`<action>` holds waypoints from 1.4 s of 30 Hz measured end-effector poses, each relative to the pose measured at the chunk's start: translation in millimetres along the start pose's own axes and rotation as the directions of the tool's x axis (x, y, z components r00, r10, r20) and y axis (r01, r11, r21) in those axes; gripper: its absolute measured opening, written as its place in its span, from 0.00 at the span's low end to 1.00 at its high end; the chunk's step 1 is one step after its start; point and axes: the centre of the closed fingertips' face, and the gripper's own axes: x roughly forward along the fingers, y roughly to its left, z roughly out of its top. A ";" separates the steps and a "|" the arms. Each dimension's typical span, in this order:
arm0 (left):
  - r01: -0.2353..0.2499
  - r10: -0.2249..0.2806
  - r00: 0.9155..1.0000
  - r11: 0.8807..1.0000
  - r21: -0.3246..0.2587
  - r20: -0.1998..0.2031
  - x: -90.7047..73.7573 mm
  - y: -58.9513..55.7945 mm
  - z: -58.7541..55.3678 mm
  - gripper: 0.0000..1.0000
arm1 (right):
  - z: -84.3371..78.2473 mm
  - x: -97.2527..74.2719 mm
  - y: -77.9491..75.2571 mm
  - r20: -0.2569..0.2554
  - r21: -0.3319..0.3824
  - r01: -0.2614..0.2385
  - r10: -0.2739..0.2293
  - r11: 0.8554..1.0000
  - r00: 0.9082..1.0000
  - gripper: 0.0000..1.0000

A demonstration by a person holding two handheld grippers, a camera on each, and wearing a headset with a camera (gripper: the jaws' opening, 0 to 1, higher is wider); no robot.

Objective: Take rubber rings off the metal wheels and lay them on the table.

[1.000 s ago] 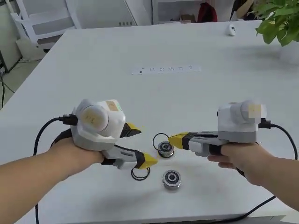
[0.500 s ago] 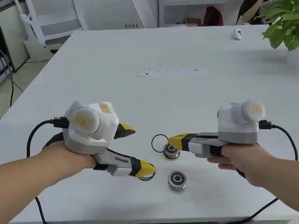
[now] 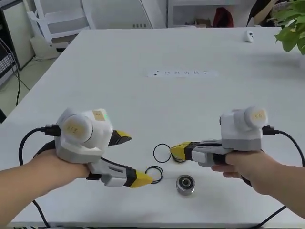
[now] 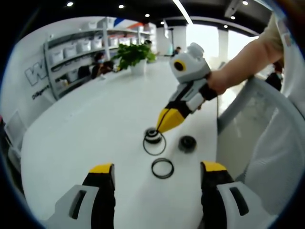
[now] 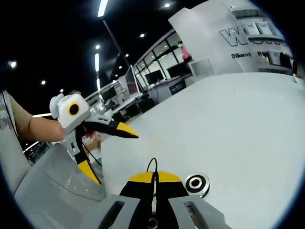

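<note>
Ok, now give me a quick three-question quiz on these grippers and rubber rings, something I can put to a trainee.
1. True or false: the left gripper is shut on a rubber ring.
2. Multiple choice: the loose ring in front of the left gripper is A flat on the table, B inside a box, C hanging from a hook.
3. Fill in: the jaws of the ___ gripper are closed on a thin black ring.

Key
1. False: its jaws stand wide open.
2. A.
3. Right: the right gripper holds the pinched ring, which loops up from between its tips.
</note>
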 end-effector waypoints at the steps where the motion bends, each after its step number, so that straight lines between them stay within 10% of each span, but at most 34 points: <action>1: -0.002 0.002 1.000 1.000 -0.001 -0.001 -0.8 0.4 -1.0 0.74 | -0.4 0.8 0.5 -0.002 0.001 -0.002 0.002 1.000 1.000 0.00; 42: -0.014 0.013 1.000 0.999 -0.037 -0.027 -5.7 9.7 -24.1 0.73 | -42.2 31.0 11.3 -0.149 0.049 -0.069 0.076 0.996 0.986 0.00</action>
